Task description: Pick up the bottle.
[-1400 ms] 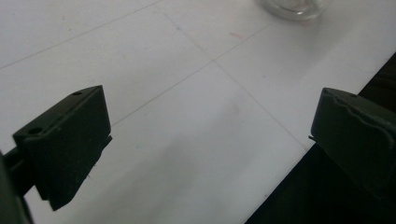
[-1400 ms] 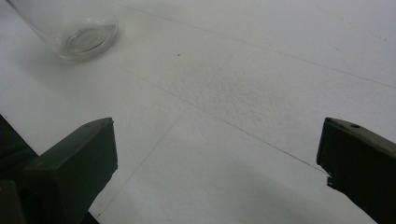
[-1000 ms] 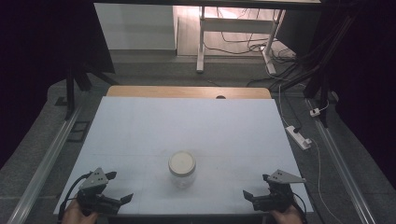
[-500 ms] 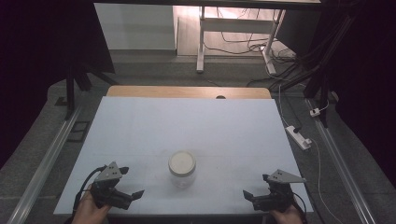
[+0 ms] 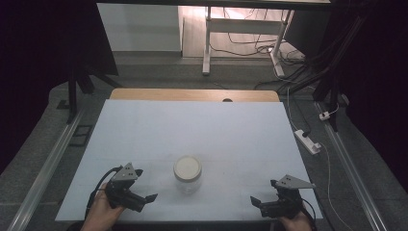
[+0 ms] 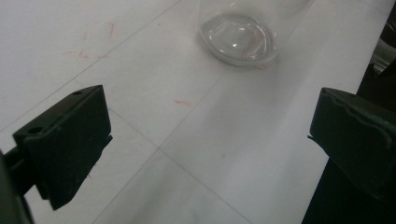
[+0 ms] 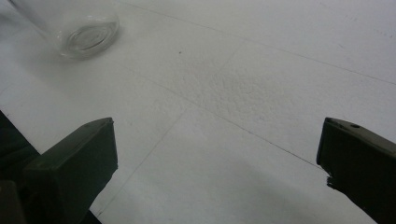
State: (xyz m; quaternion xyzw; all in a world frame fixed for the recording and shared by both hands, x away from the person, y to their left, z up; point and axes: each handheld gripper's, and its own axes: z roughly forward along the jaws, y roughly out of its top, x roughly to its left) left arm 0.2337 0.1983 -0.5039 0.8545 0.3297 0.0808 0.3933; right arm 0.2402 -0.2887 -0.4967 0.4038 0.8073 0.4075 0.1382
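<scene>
We hold the left gripper (image 5: pixel 144 198) with jaws spread wide and empty, near the glass jar (image 5: pixel 187 174), which stands upright with its pale lid (image 5: pixel 187 167) on, at the near middle of the white table (image 5: pixel 192 130). Our right gripper (image 5: pixel 257 202), equally agape, sits well apart from it.
</scene>
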